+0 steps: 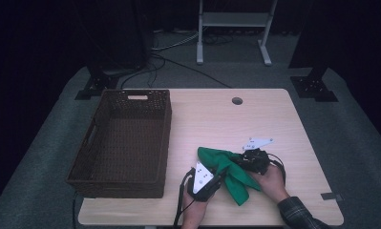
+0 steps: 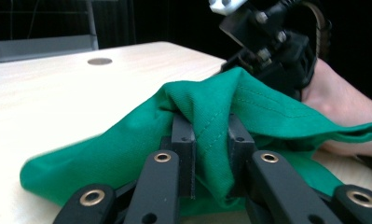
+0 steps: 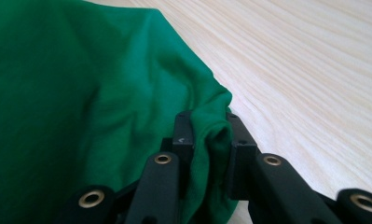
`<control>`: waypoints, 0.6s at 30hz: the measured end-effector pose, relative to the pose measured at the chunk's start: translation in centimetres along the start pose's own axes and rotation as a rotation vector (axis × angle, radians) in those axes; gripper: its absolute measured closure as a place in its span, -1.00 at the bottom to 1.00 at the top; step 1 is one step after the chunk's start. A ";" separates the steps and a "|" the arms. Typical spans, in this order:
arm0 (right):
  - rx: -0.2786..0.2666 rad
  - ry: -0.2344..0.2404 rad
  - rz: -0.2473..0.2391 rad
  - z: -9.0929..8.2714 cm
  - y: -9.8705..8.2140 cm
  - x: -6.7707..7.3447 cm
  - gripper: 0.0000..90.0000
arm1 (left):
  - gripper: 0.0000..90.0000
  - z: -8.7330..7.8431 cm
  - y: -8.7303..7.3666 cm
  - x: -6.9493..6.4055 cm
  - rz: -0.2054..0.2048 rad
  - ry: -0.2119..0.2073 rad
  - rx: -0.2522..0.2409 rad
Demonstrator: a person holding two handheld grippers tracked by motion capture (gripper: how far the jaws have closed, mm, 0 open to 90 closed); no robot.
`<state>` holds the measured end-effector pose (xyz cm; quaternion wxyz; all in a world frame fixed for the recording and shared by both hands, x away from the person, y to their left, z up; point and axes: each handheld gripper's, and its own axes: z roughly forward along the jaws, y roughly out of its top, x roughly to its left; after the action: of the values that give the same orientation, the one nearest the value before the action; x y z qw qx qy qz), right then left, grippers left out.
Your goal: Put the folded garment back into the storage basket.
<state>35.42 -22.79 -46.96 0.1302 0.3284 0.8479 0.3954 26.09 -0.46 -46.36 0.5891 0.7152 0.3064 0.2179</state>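
A dark brown woven basket [image 1: 126, 143] sits on the left side of a light wooden table [image 1: 274, 119]; nothing lies inside it. To its right, near the table's front edge, a green cloth [image 1: 228, 169] is bunched between my two grippers. My left gripper [image 1: 212, 183] pinches a fold of the cloth at its near left end, the fabric pressed between the jaw pads [image 2: 182, 135]. My right gripper [image 1: 240, 160] clamps another gathered fold at the cloth's right side, pads [image 3: 183, 135] squeezing it tight. The cloth's loose end rests on the tabletop between my hands.
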 end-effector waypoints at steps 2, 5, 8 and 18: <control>-0.001 0.001 -0.010 -0.1 0.3 0.3 0.76 | 0.75 0.0 0.6 0.2 0.001 0.007 -0.004; -0.011 -0.001 -0.019 -0.5 0.9 0.8 0.76 | 0.75 0.1 1.4 0.3 0.008 0.012 -0.009; -0.024 -0.004 -0.020 -0.9 1.6 1.1 0.76 | 0.75 0.1 2.2 0.6 0.010 0.014 -0.023; -0.064 -0.023 0.001 -2.7 4.8 1.2 0.76 | 0.75 -0.5 5.7 1.7 -0.005 0.031 -0.062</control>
<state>35.36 -21.32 -41.52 0.1504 0.3290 0.8331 0.4184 28.03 0.38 -40.81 0.6067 0.6924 0.3105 0.2370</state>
